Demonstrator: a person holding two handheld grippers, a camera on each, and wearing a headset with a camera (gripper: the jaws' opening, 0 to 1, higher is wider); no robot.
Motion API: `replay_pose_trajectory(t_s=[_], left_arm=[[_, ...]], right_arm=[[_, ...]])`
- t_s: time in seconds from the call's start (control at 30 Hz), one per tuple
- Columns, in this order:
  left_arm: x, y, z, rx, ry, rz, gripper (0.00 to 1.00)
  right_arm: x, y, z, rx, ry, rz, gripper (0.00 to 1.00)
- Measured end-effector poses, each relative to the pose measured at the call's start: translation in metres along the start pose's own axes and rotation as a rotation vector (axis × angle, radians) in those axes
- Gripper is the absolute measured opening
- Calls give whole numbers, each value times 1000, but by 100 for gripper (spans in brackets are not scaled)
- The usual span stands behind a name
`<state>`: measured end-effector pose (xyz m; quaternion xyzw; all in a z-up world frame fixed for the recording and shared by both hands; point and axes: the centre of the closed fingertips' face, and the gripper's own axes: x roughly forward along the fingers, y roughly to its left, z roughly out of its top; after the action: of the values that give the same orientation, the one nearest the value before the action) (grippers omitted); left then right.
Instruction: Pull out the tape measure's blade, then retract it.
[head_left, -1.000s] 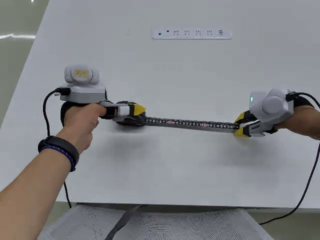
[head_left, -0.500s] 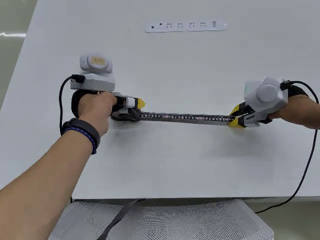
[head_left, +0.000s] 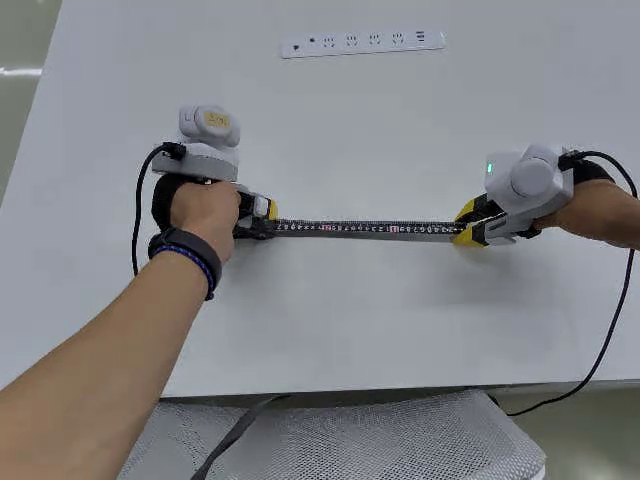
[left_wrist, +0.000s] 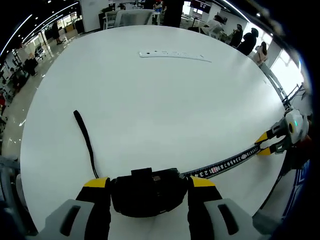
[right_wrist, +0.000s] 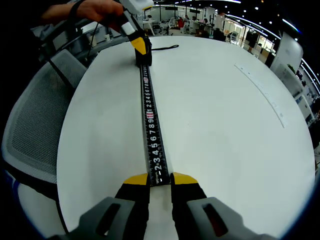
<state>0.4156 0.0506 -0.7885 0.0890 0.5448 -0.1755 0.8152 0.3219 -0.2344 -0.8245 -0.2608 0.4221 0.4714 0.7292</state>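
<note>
Black tape measure (left_wrist: 145, 195) rests on the table (head_left: 400, 120) clamped in the left gripper (left_wrist: 148, 182), the right gripper (right_wrist: 160, 178) pinching the drawn-out blade (right_wrist: 150, 110) at its tip, so pulling looks done and 1 step, retraction, remains.

black blade (right_wrist: 151, 125) with white numerals, black case (left_wrist: 145, 192), white table (head_left: 400, 320)

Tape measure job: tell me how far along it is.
Done: the blade is pulled out across the table between the two grippers. In hand: the left gripper has its jaws shut on the tape measure's case, the right gripper on the blade's tip. Left: retracting, since the blade is out at length.
</note>
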Motion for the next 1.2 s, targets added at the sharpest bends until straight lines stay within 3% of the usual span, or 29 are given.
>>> replay_pose_trajectory(t_s=[0.33,0.57,1.2], left_arm=[[2,2,-1,22,19,42,59],[2,2,0,28,-15,48,58],[2,1,-1,41,-26,68,57]], right_arm=[[0,0,0,-9,-6,-8,15],[-1,0,-1,-19,-18,-15,15],[3,4,14,-59,-48,-37,15]])
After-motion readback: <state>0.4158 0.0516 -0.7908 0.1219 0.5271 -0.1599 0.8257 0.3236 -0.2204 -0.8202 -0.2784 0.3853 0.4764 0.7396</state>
